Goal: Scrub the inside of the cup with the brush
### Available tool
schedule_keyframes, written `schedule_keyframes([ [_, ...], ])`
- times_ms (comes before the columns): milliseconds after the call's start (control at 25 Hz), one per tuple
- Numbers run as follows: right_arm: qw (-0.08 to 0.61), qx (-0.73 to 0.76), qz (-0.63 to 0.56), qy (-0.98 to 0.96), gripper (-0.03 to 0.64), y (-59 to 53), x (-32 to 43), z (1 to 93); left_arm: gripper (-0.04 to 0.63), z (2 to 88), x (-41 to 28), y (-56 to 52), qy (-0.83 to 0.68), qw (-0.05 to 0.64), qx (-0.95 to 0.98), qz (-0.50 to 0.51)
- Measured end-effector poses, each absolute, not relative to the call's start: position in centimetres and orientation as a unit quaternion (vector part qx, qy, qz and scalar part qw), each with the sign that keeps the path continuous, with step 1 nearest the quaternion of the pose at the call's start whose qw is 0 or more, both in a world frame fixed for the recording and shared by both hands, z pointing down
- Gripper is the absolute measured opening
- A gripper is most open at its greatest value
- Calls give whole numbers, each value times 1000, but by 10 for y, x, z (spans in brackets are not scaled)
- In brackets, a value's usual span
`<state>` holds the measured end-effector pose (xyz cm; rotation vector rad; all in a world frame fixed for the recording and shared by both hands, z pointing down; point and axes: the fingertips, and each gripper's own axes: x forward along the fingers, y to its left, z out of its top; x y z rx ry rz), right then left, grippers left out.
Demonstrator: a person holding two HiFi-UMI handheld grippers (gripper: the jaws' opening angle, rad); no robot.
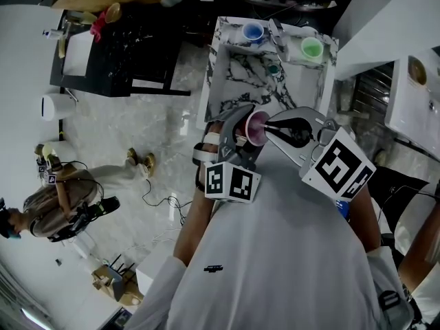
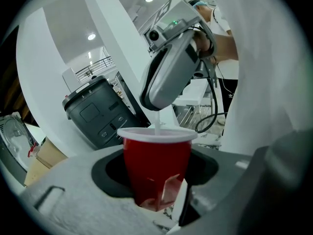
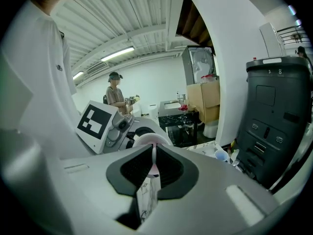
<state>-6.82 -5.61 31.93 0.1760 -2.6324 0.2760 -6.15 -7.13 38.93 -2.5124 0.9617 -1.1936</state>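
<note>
My left gripper (image 1: 238, 135) is shut on a red cup (image 1: 257, 128) with a white rim, held in the air in front of the person's chest. In the left gripper view the cup (image 2: 156, 163) stands upright between the jaws. A thin white brush handle (image 2: 159, 125) drops into its mouth from my right gripper (image 2: 171, 67) above. In the right gripper view my right gripper (image 3: 154, 153) is shut on that handle (image 3: 154, 166), pointing at the cup's rim (image 3: 145, 140). The brush head is hidden inside the cup.
A marble-topped table (image 1: 237, 74) lies ahead, carrying a blue cup (image 1: 253, 30), a green cup (image 1: 311, 47) and a small teal item (image 1: 273, 69). A dark grey bin (image 3: 276, 116) stands at the right. A black table (image 1: 110, 53) and another person (image 1: 62, 198) are off left.
</note>
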Motion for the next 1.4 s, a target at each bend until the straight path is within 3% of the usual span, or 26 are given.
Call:
schedule_keyframes([
  [360, 217, 8, 131, -967, 28, -44, -67, 304, 264, 390, -64, -74, 331, 97, -847, -405],
  [720, 144, 46, 120, -981, 28, -62, -67, 284, 264, 385, -60, -73, 336, 79, -854, -388],
  [1400, 164, 66, 141, -974, 28, -61, -29, 295, 264, 379, -66, -85, 337, 98, -852, -389],
])
